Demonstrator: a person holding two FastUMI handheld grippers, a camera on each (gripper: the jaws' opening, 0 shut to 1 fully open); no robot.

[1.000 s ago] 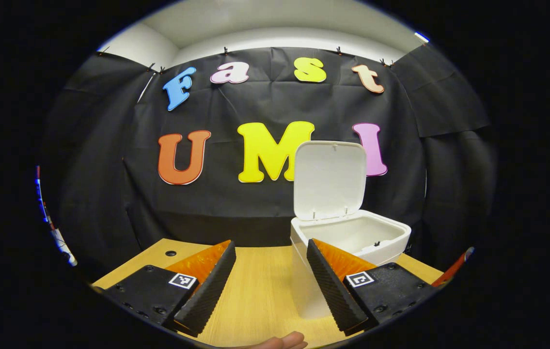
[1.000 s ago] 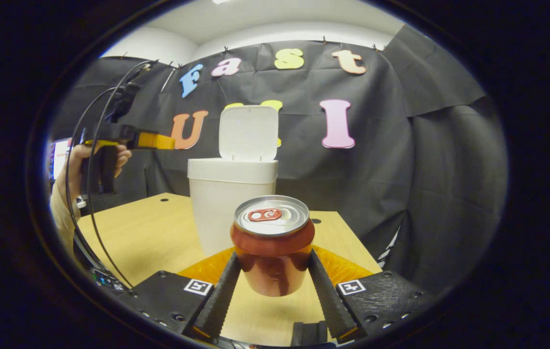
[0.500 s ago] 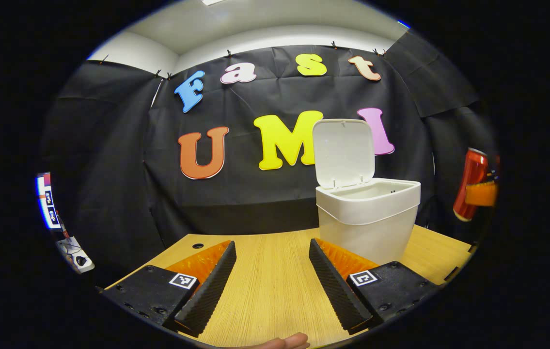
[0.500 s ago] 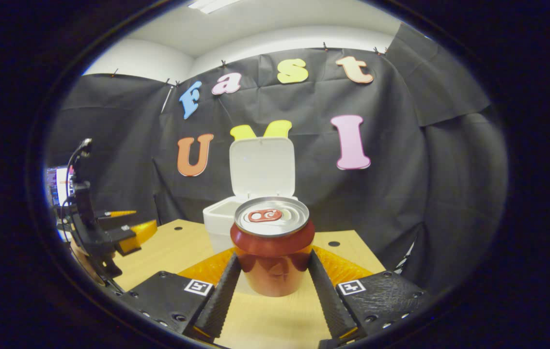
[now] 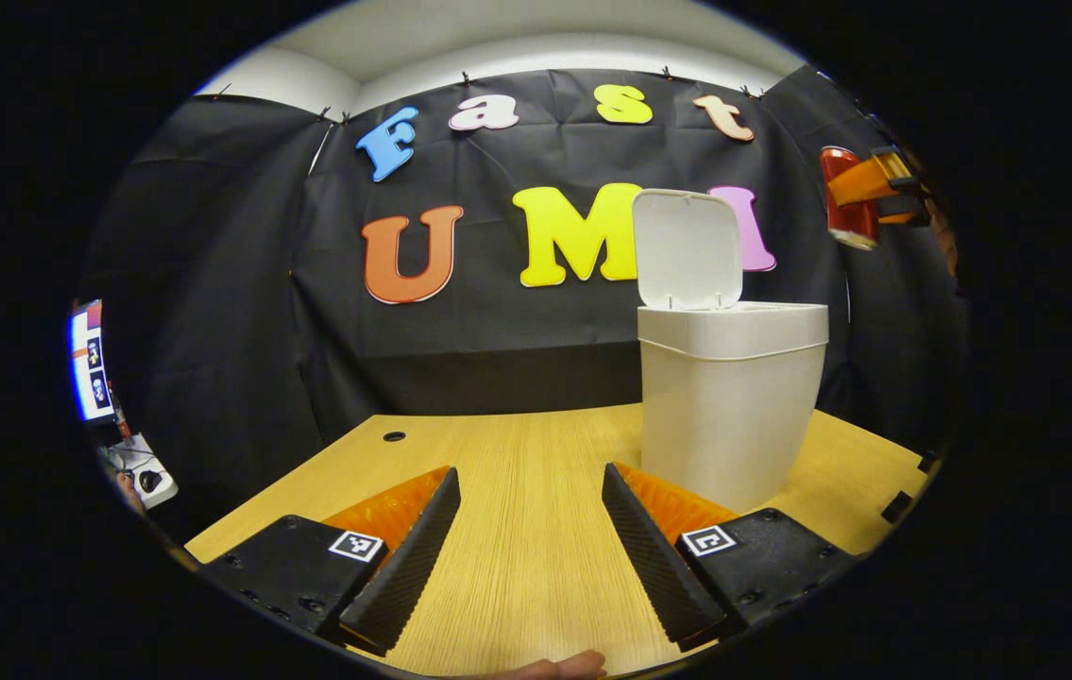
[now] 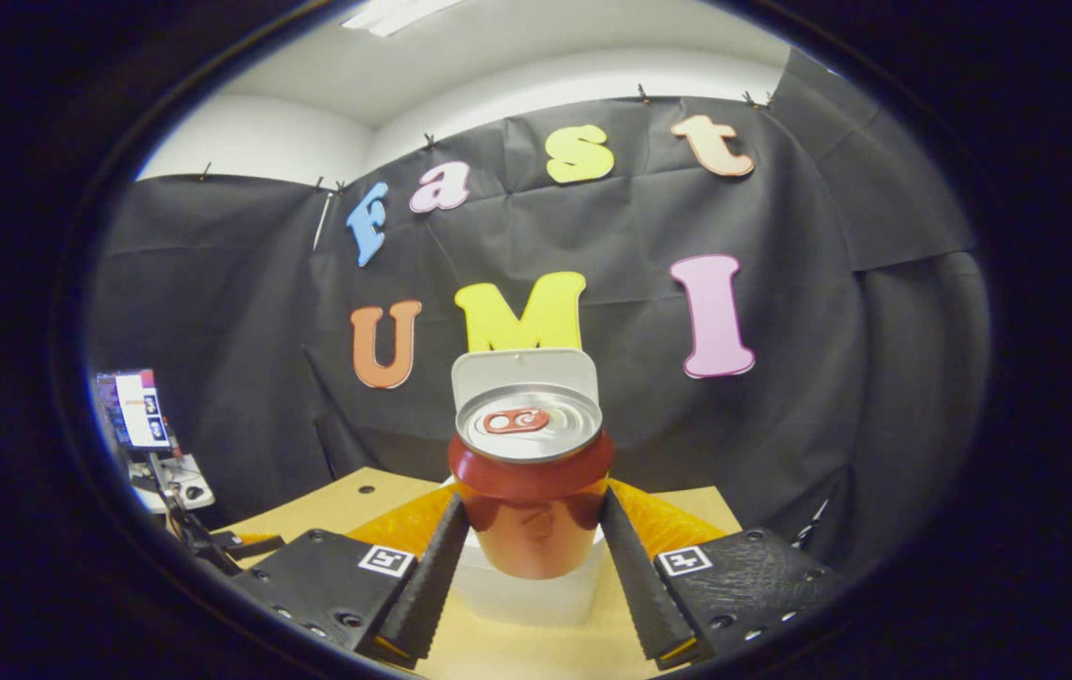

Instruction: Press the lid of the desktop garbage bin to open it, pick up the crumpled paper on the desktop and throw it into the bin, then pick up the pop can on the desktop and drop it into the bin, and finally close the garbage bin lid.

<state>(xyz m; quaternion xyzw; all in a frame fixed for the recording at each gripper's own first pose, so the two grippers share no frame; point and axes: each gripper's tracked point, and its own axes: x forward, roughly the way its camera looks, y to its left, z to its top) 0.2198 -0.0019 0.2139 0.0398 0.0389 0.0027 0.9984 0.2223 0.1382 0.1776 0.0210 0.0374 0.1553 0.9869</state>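
Between the right gripper's (image 6: 528,567) fingers sits the pop can (image 6: 530,491), red with a silver top and red tab, upright, pinched on both sides. Beyond it at 12 o'clock stands the white garbage bin (image 5: 729,397), lid (image 5: 689,247) raised. The left gripper (image 5: 528,557) hovers spread wide and empty above the wooden table (image 5: 517,472). The can is higher than half a second ago, now above the bin's rim.

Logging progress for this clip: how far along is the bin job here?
Done: lid stands open on the bin. In hand: right gripper clamps the pop can, raised near the bin. Paper's whereabouts can't be told. Left: drop can, close lid.
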